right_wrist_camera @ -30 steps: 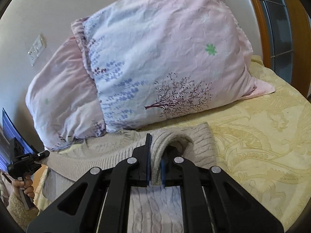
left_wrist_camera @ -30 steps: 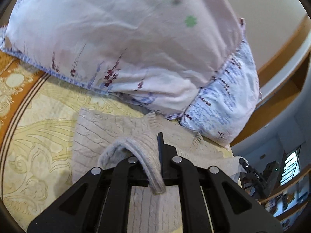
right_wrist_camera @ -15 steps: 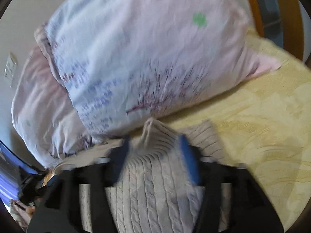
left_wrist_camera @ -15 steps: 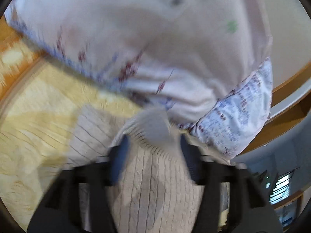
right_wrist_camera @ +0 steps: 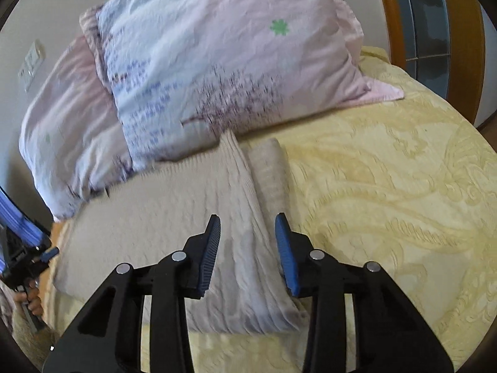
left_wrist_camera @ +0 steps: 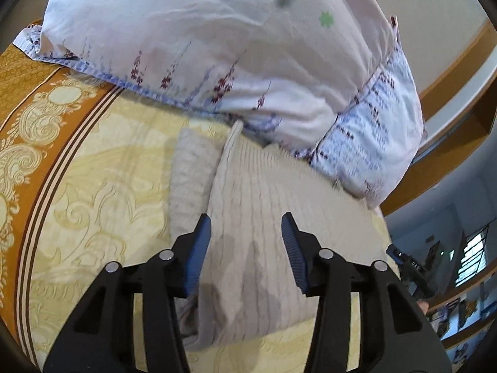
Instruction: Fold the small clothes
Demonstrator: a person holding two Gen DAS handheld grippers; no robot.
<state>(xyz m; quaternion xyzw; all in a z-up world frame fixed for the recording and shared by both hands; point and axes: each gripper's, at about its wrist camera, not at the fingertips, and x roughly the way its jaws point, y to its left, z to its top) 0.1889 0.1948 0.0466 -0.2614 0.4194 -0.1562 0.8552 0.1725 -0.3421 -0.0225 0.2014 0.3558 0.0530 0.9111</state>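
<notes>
A beige cable-knit sweater point(left_wrist_camera: 267, 205) lies folded over on the yellow bedspread, its far edge against the pillows. It also shows in the right wrist view point(right_wrist_camera: 174, 214). My left gripper point(left_wrist_camera: 246, 233) is open and empty, just above the sweater's left end. My right gripper point(right_wrist_camera: 248, 233) is open and empty above the sweater's right end, where a narrow folded strip point(right_wrist_camera: 270, 174) lies beside the main panel. The other gripper shows at the edge of each view, the right one point(left_wrist_camera: 410, 267) and the left one point(right_wrist_camera: 21, 248).
Two pink and blue floral pillows point(left_wrist_camera: 217, 49) point(right_wrist_camera: 223, 62) stand right behind the sweater. The yellow bedspread point(right_wrist_camera: 388, 202) has an orange patterned border point(left_wrist_camera: 34, 130) on the left. A wooden bed frame point(right_wrist_camera: 466, 31) rises at the right.
Both grippers were shut on the sweater's edge a second ago. They carried it toward the pillows, laid it down and opened. The sweater now lies folded over.
</notes>
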